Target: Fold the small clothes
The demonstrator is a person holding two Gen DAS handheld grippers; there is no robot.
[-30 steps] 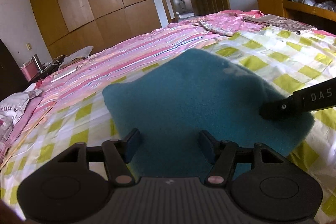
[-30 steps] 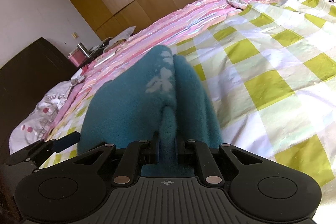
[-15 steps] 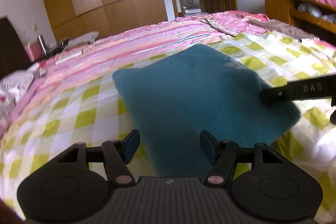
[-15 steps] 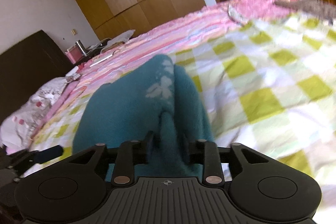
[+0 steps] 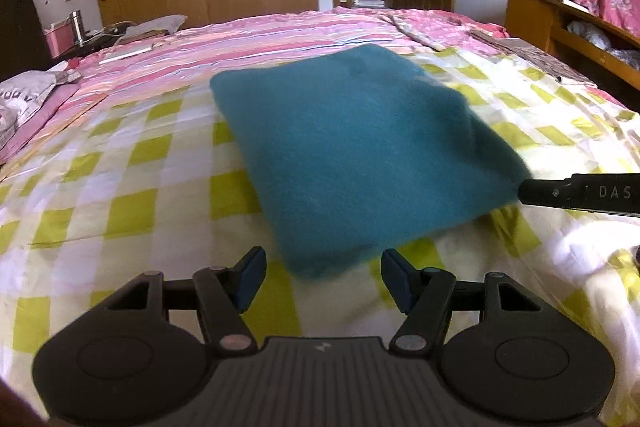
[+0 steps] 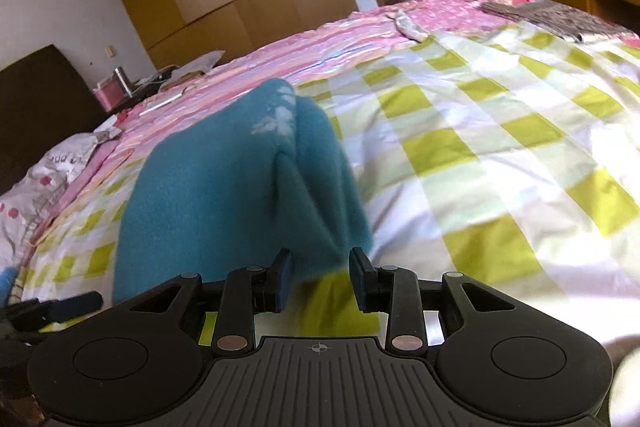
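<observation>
A folded teal fleece garment (image 5: 360, 155) lies flat on the yellow-checked sheet (image 5: 120, 207). My left gripper (image 5: 322, 277) is open, and the garment's near corner lies just ahead of its fingertips, untouched by the pads. In the right wrist view the same teal garment (image 6: 224, 203) shows a raised crease and a pale printed mark. My right gripper (image 6: 320, 283) is open, its pads apart and just short of the garment's edge. One of its fingers (image 5: 560, 193) shows at the garment's right corner. A left finger (image 6: 76, 303) shows at the lower left.
A pink striped quilt (image 5: 260, 39) covers the far half of the bed. A white printed bag (image 5: 24, 95) lies at the left edge, a grey patterned cloth (image 6: 552, 15) at the far right. A wooden shelf unit (image 5: 560, 23) stands right, wardrobes behind.
My right gripper has opened off the pinched teal fold and drawn back. My left gripper has pulled back too, so the garment now lies ahead of its fingertips.
</observation>
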